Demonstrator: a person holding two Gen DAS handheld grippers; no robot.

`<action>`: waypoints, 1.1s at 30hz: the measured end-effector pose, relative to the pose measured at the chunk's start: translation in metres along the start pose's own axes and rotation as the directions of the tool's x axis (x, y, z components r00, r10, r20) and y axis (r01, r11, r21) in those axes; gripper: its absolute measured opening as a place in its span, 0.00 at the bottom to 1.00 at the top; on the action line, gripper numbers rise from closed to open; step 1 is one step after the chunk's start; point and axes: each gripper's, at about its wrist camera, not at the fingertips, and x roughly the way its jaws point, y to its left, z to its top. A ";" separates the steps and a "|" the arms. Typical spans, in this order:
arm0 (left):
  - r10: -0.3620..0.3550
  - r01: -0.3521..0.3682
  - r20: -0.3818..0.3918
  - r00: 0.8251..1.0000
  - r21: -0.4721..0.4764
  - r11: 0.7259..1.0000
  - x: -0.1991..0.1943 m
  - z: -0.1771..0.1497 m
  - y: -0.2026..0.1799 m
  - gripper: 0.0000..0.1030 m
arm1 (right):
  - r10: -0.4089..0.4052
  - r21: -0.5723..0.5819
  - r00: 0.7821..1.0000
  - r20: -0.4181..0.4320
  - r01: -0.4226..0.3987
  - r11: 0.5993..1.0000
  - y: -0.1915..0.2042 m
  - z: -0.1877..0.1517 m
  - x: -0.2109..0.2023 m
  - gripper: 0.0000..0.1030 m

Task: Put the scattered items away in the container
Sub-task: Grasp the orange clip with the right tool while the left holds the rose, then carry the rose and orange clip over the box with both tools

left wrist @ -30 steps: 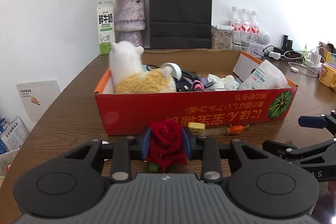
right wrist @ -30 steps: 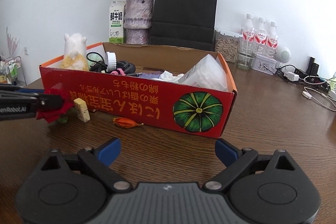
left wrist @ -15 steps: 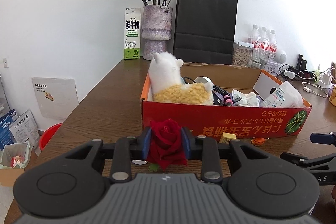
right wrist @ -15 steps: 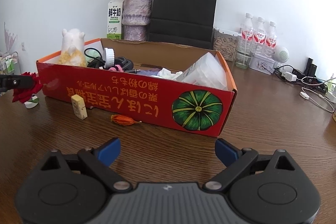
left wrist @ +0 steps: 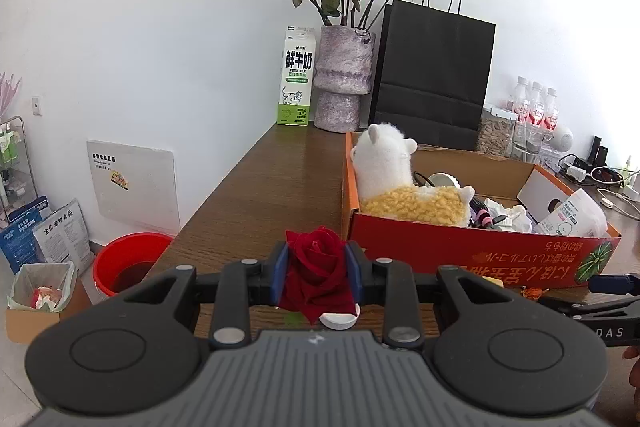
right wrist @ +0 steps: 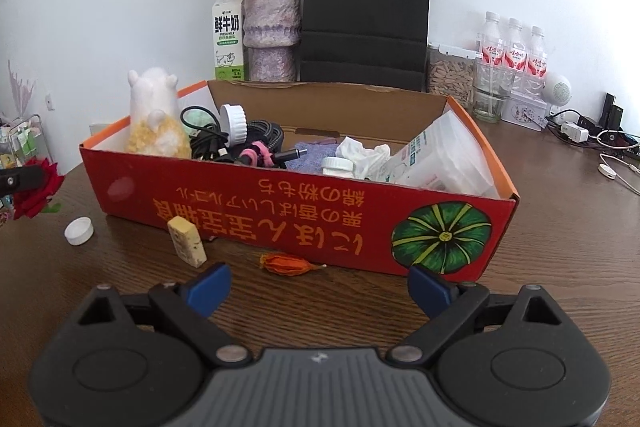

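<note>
My left gripper (left wrist: 316,269) is shut on a red fabric rose (left wrist: 318,267), held above the table left of the red cardboard box (left wrist: 472,255). The rose also shows at the left edge of the right wrist view (right wrist: 38,189). The box (right wrist: 280,203) holds a plush alpaca (right wrist: 156,119), cables, tissue and packets. In front of it on the table lie a white bottle cap (right wrist: 79,231), a cream block (right wrist: 187,241) and an orange dried flower (right wrist: 286,265). My right gripper (right wrist: 320,291) is open and empty, just in front of the dried flower.
A vase of dried roses (left wrist: 342,79), a milk carton (left wrist: 296,79) and a black paper bag (left wrist: 432,75) stand behind the box. Water bottles (right wrist: 514,51), a jar and chargers with cables sit at the back right. A red bucket (left wrist: 128,263) stands on the floor left of the table.
My left gripper has lifted the rose and drawn it back to the left, away from the box front. The white cap now shows on the table. The right gripper has moved a little closer.
</note>
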 end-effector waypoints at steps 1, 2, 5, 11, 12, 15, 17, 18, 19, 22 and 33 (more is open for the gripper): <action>0.001 -0.001 0.002 1.000 -0.005 1.000 0.000 0.000 0.003 0.30 | -0.004 0.005 1.000 -0.012 0.004 1.000 0.001 0.002 0.004 0.88; 0.003 -0.003 0.004 1.000 -0.008 1.000 -0.001 -0.001 0.005 0.30 | -0.004 0.012 1.000 -0.024 0.004 1.000 0.002 0.003 0.007 0.87; 0.005 -0.004 0.007 1.000 -0.015 1.000 0.000 -0.001 0.011 0.30 | 0.012 0.034 0.999 -0.035 -0.011 0.999 0.003 0.005 0.013 0.84; -0.010 0.010 -0.007 1.000 -0.022 1.000 0.005 -0.006 0.017 0.30 | 0.007 0.046 0.999 -0.041 -0.005 0.999 0.012 0.009 0.019 0.77; -0.015 0.015 -0.009 1.000 -0.023 1.000 0.006 -0.006 0.017 0.30 | 0.007 0.049 0.999 -0.044 -0.004 0.999 0.013 0.009 0.020 0.76; -0.024 0.024 -0.009 1.000 -0.023 0.999 0.006 -0.007 0.018 0.30 | 0.004 0.060 0.999 -0.051 -0.001 0.998 0.015 0.011 0.023 0.68; -0.026 0.026 -0.009 1.000 -0.025 0.999 0.006 -0.007 0.019 0.30 | -0.001 0.070 0.998 -0.057 0.005 0.998 0.015 0.011 0.025 0.55; -0.027 0.027 -0.009 1.000 -0.025 0.999 0.006 -0.008 0.020 0.30 | -0.014 0.070 0.998 -0.053 0.018 0.997 0.016 0.010 0.025 0.50; -0.027 0.027 -0.010 1.000 -0.025 0.999 0.006 -0.008 0.020 0.30 | -0.023 0.072 0.998 -0.052 0.027 0.997 0.016 0.010 0.024 0.39; -0.029 0.028 -0.012 1.000 -0.027 0.999 0.006 -0.008 0.022 0.30 | -0.009 0.086 0.999 -0.050 0.013 0.996 0.014 0.009 0.021 0.39; -0.040 0.040 0.004 0.999 -0.010 0.999 -0.001 -0.004 0.017 0.30 | 0.005 0.097 1.000 -0.017 -0.004 0.995 0.008 0.002 0.002 0.38</action>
